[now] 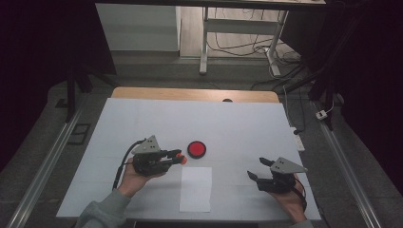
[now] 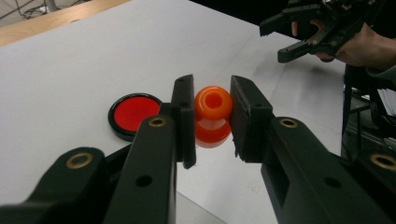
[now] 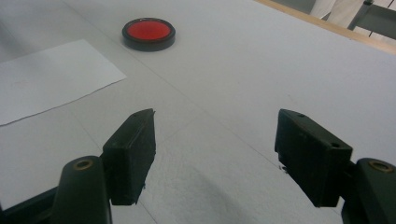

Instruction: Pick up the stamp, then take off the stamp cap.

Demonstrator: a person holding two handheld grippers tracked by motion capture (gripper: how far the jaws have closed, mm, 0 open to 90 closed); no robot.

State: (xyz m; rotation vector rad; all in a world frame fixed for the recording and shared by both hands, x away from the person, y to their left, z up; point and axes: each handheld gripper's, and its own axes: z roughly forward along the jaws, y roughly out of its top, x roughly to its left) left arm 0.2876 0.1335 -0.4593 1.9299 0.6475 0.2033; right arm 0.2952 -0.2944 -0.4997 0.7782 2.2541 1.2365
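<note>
Orange plastic, glossy, is noted between the jaws of the left gripper [image 1: 177, 157]: a small spool-shaped piece [image 2: 213, 115] with two rounded lobes and a hole in its upper end. It is pinched at its sides by both pads, clear of the table [image 1: 247, 123]. Taking the red disc [image 1: 196, 149] with the black rim as landmark, the piece is held just to the disc's left and slightly nearer the person, not touching it. In the left gripper view the disc [image 2: 135, 114] lies flat beyond and left of the jaws.

Step in hand, as judged: the piece is being carried, probably toward the disc or the white paper sheet [image 1: 196, 188], which lies on the near side of the disc. For a clean placement the grip should be kept steady, the piece lowered until its lower lobe is seated, and the jaws released only then; a rounded lobe is likely to roll if dropped.

Orientation: the long axis of the piece runs through the two lobes, along the pads, and is seen tilted up toward the camera, the holed end facing it. Whether the axis is truly upright relative to the table cannot be told.

Right of the disc and nearer the person, the right gripper [image 1: 260, 169] is held with its jaws spread wide and nothing between them, above bare table.
</note>
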